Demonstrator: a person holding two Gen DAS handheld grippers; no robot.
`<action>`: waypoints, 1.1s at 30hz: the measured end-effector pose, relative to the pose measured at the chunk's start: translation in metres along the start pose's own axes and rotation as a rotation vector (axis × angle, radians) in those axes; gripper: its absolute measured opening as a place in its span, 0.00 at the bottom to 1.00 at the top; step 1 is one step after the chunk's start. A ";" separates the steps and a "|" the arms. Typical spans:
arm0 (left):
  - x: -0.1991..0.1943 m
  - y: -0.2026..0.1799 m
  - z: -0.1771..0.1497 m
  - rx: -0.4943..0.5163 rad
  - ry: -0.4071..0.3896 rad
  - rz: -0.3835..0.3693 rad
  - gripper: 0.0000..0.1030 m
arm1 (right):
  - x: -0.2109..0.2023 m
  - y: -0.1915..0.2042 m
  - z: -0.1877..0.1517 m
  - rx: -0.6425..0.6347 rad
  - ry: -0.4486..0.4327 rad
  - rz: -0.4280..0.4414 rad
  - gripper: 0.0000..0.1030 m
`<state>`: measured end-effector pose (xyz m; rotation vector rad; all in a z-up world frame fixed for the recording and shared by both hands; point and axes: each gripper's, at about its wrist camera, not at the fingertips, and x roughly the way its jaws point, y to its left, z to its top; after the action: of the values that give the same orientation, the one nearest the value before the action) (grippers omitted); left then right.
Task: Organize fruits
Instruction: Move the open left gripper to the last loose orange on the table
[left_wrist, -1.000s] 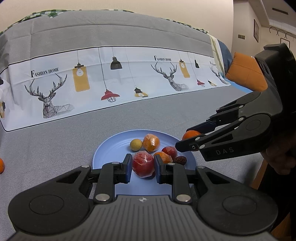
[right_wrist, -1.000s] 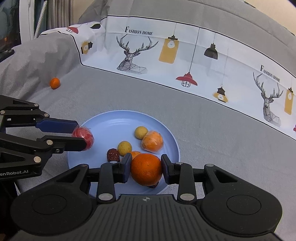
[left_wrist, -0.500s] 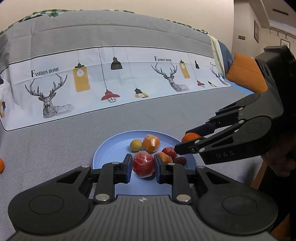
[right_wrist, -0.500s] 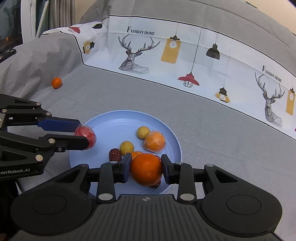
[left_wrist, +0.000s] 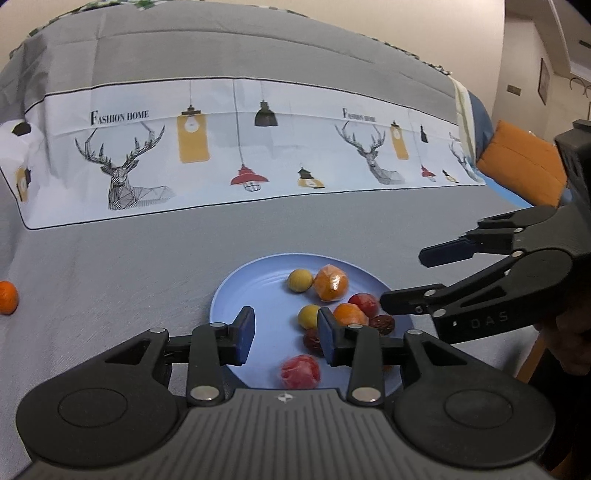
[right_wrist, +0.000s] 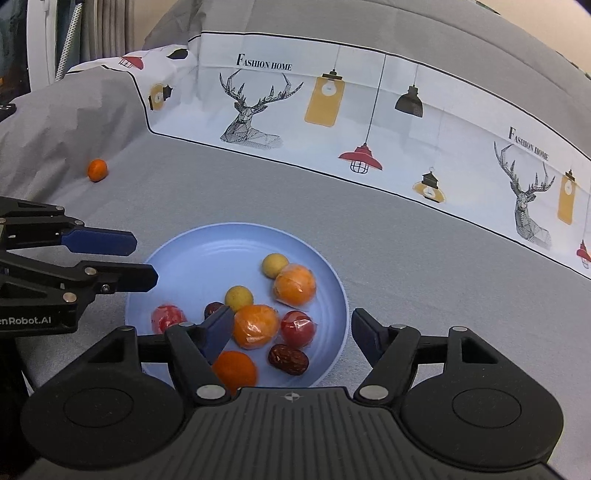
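A blue plate (left_wrist: 251, 291) (right_wrist: 207, 254) on the grey cloth holds several fruits: small yellow ones, wrapped orange ones, a wrapped red one and dark dates. My left gripper (left_wrist: 284, 332) (right_wrist: 142, 260) hovers over the plate's near-left edge, its jaws opening with nothing pressed between them. A wrapped red fruit (left_wrist: 300, 371) (right_wrist: 168, 317) lies on the plate just below it. My right gripper (right_wrist: 291, 328) (left_wrist: 406, 278) is over the plate's near-right side, jaws opening wide. An orange (right_wrist: 234, 371) rests on the plate by its left finger, free of the pads.
A small stray orange (left_wrist: 7, 297) (right_wrist: 97, 170) lies on the grey cloth far to the left. A white printed band with deer and lamps runs across the back. An orange cushion (left_wrist: 521, 162) sits at the far right. A person's hand (left_wrist: 569, 347) holds the right gripper.
Both grippers have opened. The wrapped red fruit dropped from the left jaws onto the plate, and the orange dropped from the right jaws onto the plate.
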<state>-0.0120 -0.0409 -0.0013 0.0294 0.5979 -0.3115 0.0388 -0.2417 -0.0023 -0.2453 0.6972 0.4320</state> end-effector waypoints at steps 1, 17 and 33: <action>0.001 0.000 0.000 0.000 0.003 0.004 0.40 | 0.000 -0.001 0.000 0.000 0.000 -0.001 0.71; 0.005 0.012 0.002 -0.028 -0.001 0.091 0.19 | -0.003 -0.013 0.010 0.093 -0.020 -0.021 0.75; 0.020 0.135 0.031 -0.331 -0.027 0.627 0.20 | -0.003 -0.029 0.017 0.186 -0.055 0.026 0.20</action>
<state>0.0608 0.0780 0.0043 -0.1044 0.5782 0.3955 0.0600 -0.2623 0.0144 -0.0492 0.6829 0.3948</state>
